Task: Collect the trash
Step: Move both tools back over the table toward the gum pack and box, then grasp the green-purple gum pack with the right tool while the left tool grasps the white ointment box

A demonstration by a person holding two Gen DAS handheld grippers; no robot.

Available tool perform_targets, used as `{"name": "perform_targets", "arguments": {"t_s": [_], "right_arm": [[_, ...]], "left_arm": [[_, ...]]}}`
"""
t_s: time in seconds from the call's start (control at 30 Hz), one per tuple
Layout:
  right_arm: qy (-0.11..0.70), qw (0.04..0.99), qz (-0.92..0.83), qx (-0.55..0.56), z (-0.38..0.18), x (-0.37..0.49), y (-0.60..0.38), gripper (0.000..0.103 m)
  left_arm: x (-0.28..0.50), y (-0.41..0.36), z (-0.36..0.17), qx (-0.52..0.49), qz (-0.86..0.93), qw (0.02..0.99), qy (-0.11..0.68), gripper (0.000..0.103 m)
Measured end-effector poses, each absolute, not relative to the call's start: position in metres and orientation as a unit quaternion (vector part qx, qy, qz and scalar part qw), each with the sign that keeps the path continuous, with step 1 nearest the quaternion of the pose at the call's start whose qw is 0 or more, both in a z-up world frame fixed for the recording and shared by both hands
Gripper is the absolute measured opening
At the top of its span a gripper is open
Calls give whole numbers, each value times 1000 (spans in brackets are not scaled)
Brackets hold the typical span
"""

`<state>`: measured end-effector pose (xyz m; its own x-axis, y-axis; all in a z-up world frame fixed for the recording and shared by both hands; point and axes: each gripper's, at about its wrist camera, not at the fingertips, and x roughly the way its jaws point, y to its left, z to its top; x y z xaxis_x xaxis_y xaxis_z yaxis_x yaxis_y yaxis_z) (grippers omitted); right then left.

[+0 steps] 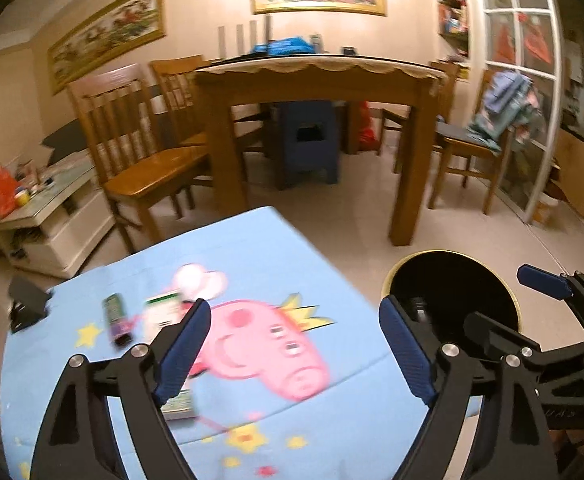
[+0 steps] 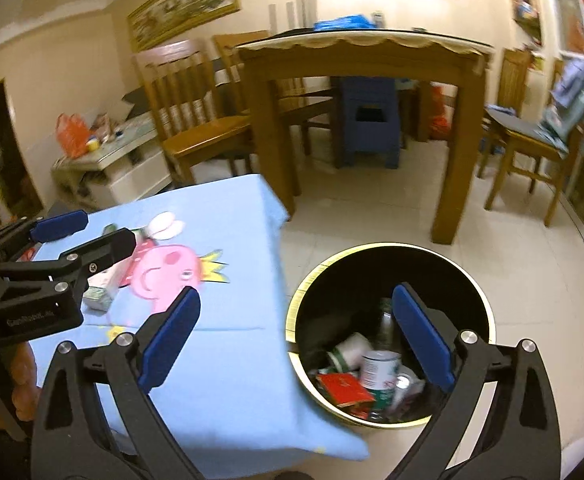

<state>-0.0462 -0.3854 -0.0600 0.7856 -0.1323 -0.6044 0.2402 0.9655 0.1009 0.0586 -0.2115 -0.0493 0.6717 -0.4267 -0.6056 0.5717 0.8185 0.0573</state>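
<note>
A low table with a blue cartoon-pig cloth [image 1: 260, 256] [image 2: 228, 208] holds trash: a dark green and purple tube [image 1: 115, 318], a white and green carton [image 1: 162, 312] and a small green packet [image 1: 180, 402] [image 2: 98, 298]. A black bin with a gold rim [image 1: 517, 308] [image 2: 487, 312] stands on the floor to the right, holding cans [image 2: 379, 366], a red box [image 2: 343, 388] and a paper cup. My left gripper [image 1: 293, 346] is open and empty above the cloth. My right gripper [image 2: 295, 338] is open and empty above the bin's left rim.
A wooden dining table [image 1: 315, 76] with wooden chairs [image 1: 140, 160] stands behind, a blue stool [image 1: 307, 140] under it. A white low cabinet [image 1: 48, 216] with clutter is at the left. A glass-paned door [image 1: 519, 80] is at the right. The floor is tiled.
</note>
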Motion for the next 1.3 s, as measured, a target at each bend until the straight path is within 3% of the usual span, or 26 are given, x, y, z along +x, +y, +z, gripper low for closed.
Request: {"name": "perform_targets", "arguments": {"t_s": [0.33,0.63,0.8,1.1,1.13,1.2,1.27,1.3], "right_arm": [[336,941,-37,19,-50,37,-295,97],[374,924,82,-13,-58,141,-195,97],[431,893,122,-45,-83,217,-134,96],[532,839,105,-29,-141,308,-110,63],[541,834,105,-30,-146,309,-109,53],[538,834,100,-66,-150,304,-99,51],[536,833,114,-75,-150,294,-93,36],[535,833,125,-72,-147,290,-93,35]], "left_arm": [[95,-102,-49,84,-198,930,299,96],[145,39,-84,99,1,938,332,96],[159,73,-83,83,51,933,346,96],[166,68,-88,88,25,928,362,96],[166,68,-89,88,22,927,363,96],[167,68,-91,85,18,927,364,96],[167,69,-90,81,16,927,365,96],[168,69,-91,80,14,927,366,96]]}}
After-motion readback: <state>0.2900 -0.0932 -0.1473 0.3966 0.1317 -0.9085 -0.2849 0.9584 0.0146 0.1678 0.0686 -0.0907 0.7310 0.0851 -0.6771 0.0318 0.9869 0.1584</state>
